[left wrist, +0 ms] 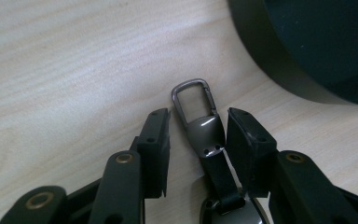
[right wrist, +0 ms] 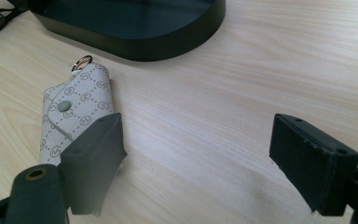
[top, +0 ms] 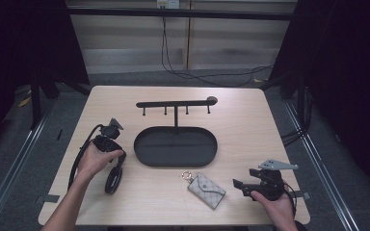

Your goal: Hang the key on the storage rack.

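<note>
A keychain with a grey metal clasp [left wrist: 198,112] and a black strap lies on the wooden table, just off the rim of the black oval tray [left wrist: 279,60]. My left gripper [left wrist: 198,122] straddles the clasp with its jaws partly apart; a gap shows at the left pad. In the high view the left gripper [top: 117,155] is held left of the tray [top: 173,147], with the keychain's black loop [top: 113,180] below it. A beige patterned key pouch [top: 207,190] [right wrist: 72,116] lies near the front edge. My right gripper [top: 243,179] [right wrist: 193,135] stands wide open beside it, holding nothing.
A black bar with several hooks [top: 176,103] rises on a post behind the tray [right wrist: 135,42]. The pouch's gold ring [right wrist: 81,62] points at the tray. Cables trail from both grippers. Dark floor and rails surround the table.
</note>
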`<action>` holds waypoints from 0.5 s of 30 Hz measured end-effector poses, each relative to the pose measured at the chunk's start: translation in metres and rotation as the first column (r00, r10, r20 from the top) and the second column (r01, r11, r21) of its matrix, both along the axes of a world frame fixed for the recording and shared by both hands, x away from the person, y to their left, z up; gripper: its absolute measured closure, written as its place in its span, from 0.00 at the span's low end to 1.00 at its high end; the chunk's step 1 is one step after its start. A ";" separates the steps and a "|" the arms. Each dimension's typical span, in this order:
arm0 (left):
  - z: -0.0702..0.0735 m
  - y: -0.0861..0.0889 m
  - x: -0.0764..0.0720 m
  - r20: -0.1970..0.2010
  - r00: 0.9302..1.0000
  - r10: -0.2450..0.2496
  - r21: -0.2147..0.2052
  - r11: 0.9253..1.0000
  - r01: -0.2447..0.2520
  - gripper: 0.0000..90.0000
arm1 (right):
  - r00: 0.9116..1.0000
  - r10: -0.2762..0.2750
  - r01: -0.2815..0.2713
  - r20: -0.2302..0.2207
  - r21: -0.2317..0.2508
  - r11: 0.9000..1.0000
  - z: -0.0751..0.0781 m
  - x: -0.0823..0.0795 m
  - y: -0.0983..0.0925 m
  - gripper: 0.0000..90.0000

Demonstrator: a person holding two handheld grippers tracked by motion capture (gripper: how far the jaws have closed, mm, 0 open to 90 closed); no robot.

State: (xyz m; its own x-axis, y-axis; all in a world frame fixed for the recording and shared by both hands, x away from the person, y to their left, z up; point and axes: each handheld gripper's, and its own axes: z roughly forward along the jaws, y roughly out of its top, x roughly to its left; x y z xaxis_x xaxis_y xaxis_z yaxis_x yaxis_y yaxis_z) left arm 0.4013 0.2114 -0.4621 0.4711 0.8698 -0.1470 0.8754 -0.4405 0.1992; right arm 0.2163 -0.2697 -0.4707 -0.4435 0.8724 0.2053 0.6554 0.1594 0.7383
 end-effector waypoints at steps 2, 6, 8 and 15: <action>-0.002 -0.002 0.001 -0.020 1.000 0.008 0.008 1.000 -0.008 0.67 | 1.000 0.001 -0.001 -0.002 -0.001 1.000 0.000 0.000 0.000 0.19; -0.004 -0.005 0.003 -0.041 0.999 0.005 0.034 0.999 -0.004 0.68 | 1.000 0.004 -0.004 -0.005 -0.001 1.000 0.000 0.000 0.000 0.19; -0.004 -0.007 0.003 -0.046 0.999 -0.002 0.045 0.999 0.004 0.69 | 1.000 0.004 -0.004 -0.005 -0.001 1.000 0.000 0.000 0.000 0.19; -0.004 -0.018 0.004 -0.062 0.998 -0.011 0.134 0.991 0.019 0.74 | 1.000 0.009 -0.009 -0.011 -0.004 1.000 -0.001 0.001 0.001 0.19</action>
State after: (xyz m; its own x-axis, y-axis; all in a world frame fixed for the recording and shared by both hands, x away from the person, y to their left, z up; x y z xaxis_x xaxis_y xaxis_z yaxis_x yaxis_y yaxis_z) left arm 0.4055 0.1932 -0.4661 0.4783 0.8763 -0.0584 0.8770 -0.4731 0.0840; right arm 0.2171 -0.2687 -0.4716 -0.4491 0.8694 0.2063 0.6621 0.1687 0.7302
